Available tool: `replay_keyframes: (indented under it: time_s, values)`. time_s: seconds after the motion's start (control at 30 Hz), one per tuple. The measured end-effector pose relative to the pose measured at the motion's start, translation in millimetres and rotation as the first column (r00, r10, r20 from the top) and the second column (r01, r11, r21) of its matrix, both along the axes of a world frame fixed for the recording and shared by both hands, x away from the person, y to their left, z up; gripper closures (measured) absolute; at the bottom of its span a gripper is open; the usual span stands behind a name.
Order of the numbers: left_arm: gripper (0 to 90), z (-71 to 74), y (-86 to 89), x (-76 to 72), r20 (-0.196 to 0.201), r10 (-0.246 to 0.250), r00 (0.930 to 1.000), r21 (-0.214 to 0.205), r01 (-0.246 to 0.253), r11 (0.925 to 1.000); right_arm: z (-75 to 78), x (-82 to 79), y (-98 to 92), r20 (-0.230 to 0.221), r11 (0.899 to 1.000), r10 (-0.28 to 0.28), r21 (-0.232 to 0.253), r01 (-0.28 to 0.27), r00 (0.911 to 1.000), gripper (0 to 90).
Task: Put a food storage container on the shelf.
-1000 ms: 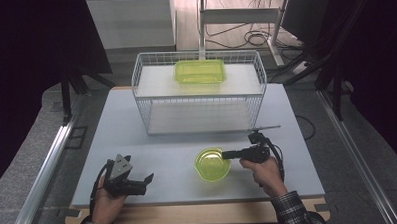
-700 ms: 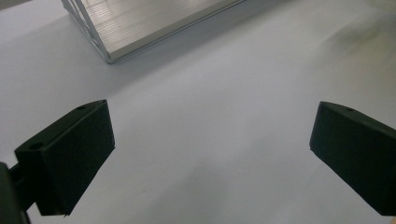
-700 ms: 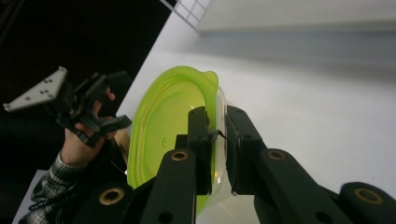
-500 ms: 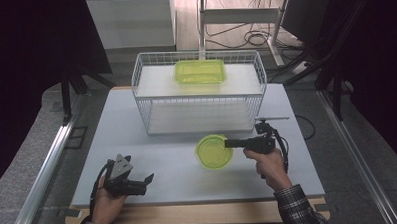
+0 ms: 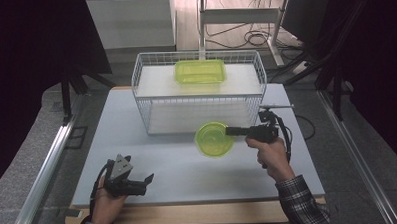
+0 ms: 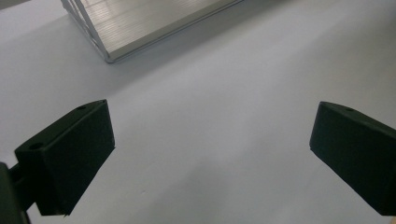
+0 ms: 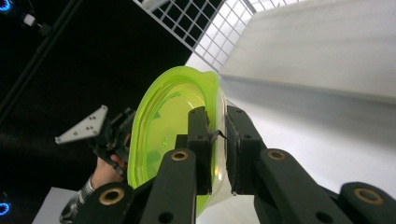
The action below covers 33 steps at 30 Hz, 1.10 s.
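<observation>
My right gripper [image 5: 229, 131] pinches bowl [image 5: 214, 139] rim, bowl clear of table [image 5: 137, 144] | basket [image 5: 198, 92] just beyond, its open top above bowl, right hand nearer | left gripper [image 5: 150, 179] wide, holds nothing, rests at near edge

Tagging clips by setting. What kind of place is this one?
Most likely a lab data-collection station, not a home. A plain white table sits inside a dark curtained frame, with cables on the floor behind, and a person works handheld grippers, the right gripper holding a green bowl by a wire basket.
</observation>
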State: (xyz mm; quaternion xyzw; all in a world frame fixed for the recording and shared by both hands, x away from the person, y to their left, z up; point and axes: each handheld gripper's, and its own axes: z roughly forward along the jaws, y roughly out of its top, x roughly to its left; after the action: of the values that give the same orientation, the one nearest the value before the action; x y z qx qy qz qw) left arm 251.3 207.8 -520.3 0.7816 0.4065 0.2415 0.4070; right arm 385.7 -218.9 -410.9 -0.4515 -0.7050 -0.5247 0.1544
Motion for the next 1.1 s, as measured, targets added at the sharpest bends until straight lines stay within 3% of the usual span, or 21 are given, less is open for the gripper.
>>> replay_keyframes:
  time_s: [1.1]
  values:
    - [0.0, -0.2, 0.7, 0.5, 0.003, 0.001, 1.0, 0.001, -0.001, 1.0, 95.5, 33.3, 14.0, 0.101, 0.996, -0.056, 0.076, 0.049, 0.9933, 81.2]
